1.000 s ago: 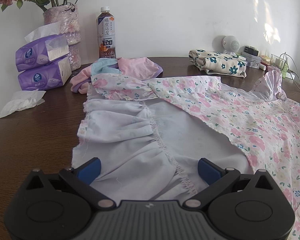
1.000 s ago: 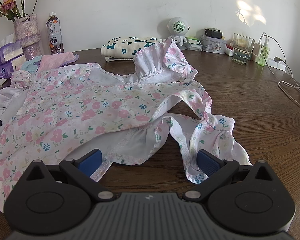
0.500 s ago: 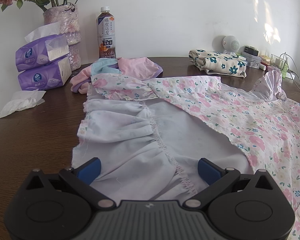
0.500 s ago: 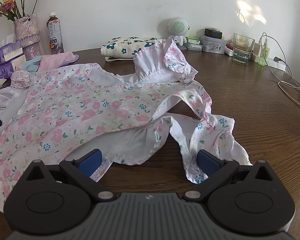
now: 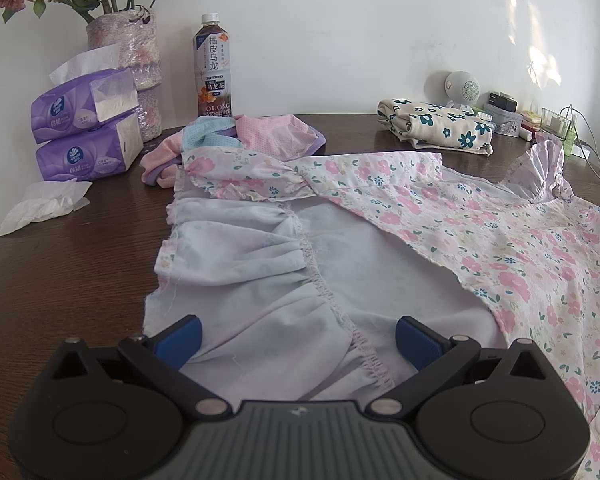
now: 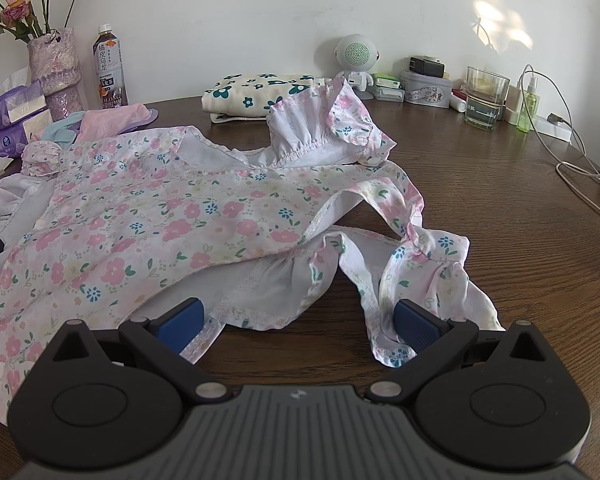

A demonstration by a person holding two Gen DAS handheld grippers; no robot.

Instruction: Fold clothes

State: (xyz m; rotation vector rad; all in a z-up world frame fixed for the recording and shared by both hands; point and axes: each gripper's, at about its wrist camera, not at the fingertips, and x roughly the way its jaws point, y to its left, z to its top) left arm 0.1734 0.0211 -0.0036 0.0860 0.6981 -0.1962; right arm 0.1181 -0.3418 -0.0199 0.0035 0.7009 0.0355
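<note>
A pink floral dress [image 5: 500, 248] [image 6: 148, 216] lies spread on the brown wooden table [image 5: 72, 264] [image 6: 500, 208], partly turned over so its pale lilac lining shows. My left gripper [image 5: 298, 340] is open, with its blue pads either side of the gathered lining edge near the hem. My right gripper [image 6: 296, 322] is open too, at the dress's near edge, with a ruffled sleeve [image 6: 424, 264] by its right pad. A second ruffled sleeve [image 6: 324, 128] stands up at the far side.
A folded cream floral cloth [image 5: 436, 126] [image 6: 256, 90] and a pile of pink and blue clothes [image 5: 236, 140] lie at the back. Tissue packs [image 5: 88, 128], a vase [image 5: 134, 52], a tea bottle [image 5: 214, 72], a speaker [image 6: 356, 58], a glass [image 6: 486, 96] and cables [image 6: 580, 176] line the wall side.
</note>
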